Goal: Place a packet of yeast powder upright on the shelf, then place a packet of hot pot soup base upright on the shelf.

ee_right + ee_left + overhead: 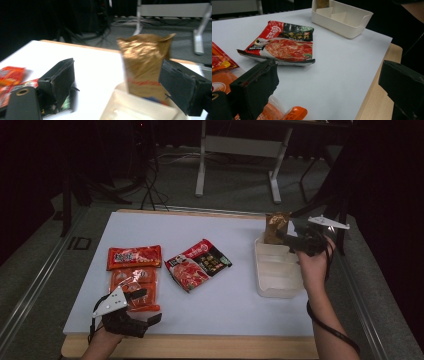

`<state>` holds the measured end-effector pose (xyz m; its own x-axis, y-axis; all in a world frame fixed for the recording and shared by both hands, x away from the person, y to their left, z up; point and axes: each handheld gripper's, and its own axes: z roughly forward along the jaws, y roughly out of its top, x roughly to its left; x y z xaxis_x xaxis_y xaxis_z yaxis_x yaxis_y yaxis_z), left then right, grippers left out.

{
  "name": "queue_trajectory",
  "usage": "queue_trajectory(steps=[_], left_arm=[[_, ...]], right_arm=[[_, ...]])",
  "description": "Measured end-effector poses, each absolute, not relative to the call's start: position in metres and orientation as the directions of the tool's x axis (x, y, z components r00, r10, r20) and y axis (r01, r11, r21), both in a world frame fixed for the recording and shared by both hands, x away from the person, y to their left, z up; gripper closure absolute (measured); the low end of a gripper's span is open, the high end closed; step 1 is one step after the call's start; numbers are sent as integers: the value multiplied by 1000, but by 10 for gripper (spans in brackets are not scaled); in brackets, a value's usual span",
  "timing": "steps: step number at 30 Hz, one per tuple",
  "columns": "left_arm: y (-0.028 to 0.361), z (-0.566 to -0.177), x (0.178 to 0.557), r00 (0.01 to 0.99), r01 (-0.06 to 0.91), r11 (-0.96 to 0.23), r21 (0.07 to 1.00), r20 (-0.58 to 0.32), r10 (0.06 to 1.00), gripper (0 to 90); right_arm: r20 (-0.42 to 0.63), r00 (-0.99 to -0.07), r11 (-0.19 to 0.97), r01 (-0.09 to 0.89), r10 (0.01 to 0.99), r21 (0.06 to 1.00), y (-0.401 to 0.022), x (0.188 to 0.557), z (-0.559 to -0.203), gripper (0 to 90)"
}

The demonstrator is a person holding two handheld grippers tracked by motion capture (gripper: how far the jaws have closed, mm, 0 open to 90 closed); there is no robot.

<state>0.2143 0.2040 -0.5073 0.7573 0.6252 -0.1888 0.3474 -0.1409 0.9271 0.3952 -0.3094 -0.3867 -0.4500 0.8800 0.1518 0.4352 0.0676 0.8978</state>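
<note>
High view, right gripper (289, 239) hovering jaws apart at the gold pouch (276, 227) standing in the white bin's (276, 279) twelve o'clock end, left gripper (143, 306) resting open at seven o'clock over orange packets (134, 284).

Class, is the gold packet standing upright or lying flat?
Upright: the gold packet stands on end in the far section of the white tray, top edge up.

Both grippers, left (150, 306) and right (281, 235), hold jaws apart.
</note>
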Motion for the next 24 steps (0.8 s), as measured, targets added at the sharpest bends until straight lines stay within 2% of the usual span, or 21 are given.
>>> queue_trajectory(steps=[3,9,19,22,24], left_arm=[[204,-504,216,751,365,-140,920,-203,628,26],[200,-496,222,778,380,-174,909,-212,591,39],[201,-486,250,782,404,-213,890,-215,585,42],[202,-485,258,771,408,-217,887,-207,602,64],[202,-482,263,760,414,-216,884,-206,616,150]], right_arm=[[179,-511,59,414,841,908,-304,372,-390,132],[148,-576,79,350,804,934,-294,330,-392,140],[124,-638,112,316,760,942,-280,291,-389,139],[116,-656,128,312,746,942,-277,284,-391,139],[117,-674,136,310,729,941,-274,277,-393,143]])
